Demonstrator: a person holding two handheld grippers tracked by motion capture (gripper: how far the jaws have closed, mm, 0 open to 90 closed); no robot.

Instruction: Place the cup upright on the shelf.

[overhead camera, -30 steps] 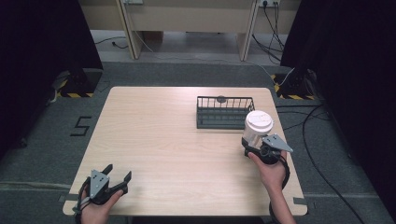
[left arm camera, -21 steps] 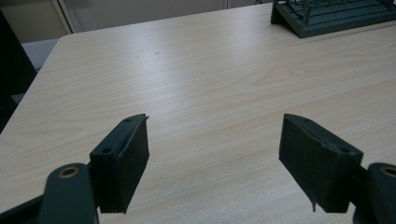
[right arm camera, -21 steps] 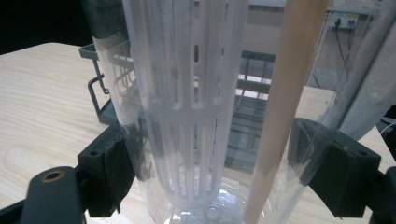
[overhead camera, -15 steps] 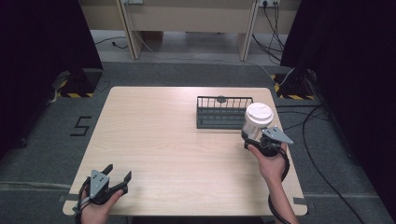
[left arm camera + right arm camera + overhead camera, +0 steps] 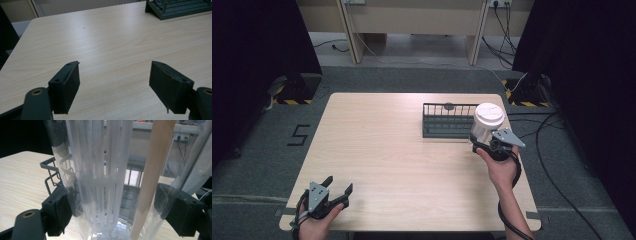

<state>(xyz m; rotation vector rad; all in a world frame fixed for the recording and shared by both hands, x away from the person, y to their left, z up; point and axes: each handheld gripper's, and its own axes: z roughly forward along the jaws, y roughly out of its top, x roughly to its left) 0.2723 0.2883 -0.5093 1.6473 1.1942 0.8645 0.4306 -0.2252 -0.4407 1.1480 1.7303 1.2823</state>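
We judge the clear bottle (image 5: 486,126), with its white lid and inner white strainer, to be light, rigid and rather slick, so we take it low on the body, held upright just beside the wire rack (image 5: 447,121). Our right gripper (image 5: 484,143) has its jaws clamped on the bottle's walls. Our left gripper (image 5: 338,191) rests near the table's (image 5: 377,145) front corner, jaws spread wide and holding nothing.

A clear plastic tumbler (image 5: 486,126) with a white lid stands upright, clamped between the right tongs (image 5: 484,142) just beside the dark wire rack (image 5: 447,121); a white slotted insert (image 5: 103,177) sits inside it.
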